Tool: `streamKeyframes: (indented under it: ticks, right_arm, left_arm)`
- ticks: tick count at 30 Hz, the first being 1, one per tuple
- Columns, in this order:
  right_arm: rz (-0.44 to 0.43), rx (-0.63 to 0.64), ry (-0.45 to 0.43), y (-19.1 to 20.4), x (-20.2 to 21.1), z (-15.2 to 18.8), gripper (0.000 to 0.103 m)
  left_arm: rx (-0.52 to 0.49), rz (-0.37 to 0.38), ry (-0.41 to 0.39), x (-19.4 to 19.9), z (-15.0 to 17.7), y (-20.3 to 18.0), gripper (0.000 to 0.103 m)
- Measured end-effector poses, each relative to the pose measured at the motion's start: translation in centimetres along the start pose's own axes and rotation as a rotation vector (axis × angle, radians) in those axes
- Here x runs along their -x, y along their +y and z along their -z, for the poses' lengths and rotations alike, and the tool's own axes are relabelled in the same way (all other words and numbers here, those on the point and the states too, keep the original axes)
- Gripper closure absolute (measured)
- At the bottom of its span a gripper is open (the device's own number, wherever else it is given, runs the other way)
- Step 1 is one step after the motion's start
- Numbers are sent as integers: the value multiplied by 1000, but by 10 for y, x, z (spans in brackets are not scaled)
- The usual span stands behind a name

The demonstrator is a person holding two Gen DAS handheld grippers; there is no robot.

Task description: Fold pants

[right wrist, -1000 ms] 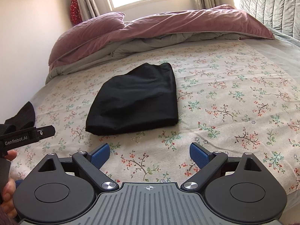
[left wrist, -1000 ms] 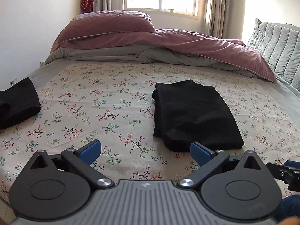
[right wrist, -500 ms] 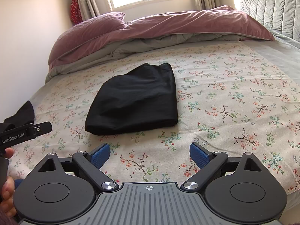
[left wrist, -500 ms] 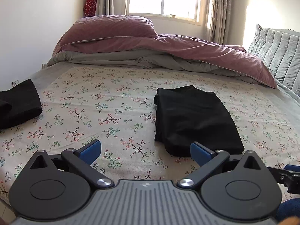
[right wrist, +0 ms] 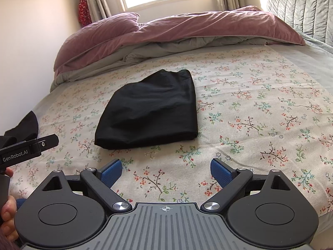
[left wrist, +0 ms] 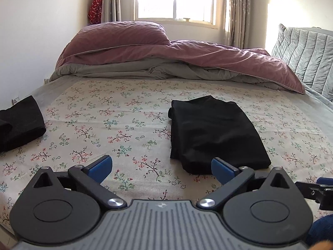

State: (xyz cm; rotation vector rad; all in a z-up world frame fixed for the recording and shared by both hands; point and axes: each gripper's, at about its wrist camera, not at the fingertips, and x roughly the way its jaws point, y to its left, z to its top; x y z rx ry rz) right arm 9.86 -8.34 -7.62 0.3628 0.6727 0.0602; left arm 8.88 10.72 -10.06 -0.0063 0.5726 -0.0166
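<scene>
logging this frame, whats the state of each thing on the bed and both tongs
black pants: folded, flat on sheet
second dark garment: bunched at bed's left edge
duvet: pushed back toward window
left tongs: open, empty
right tongs: open, empty

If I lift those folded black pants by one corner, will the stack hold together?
Probably not. The folded black pants look like thin, limp cloth with soft wrinkles, so they would likely droop and unfold. The layered edges look loose, so layers may slide apart. Both tongs, left and right, are open; supporting two sides seems safer.
</scene>
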Motion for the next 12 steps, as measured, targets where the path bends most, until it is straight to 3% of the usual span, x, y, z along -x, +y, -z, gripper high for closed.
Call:
streamKeyframes:
  ticks: [12]
  right_arm:
    - [0,7,5,0,-1,1,9]
  left_arm:
    - [-8,3,14,-2,0,-2,0]
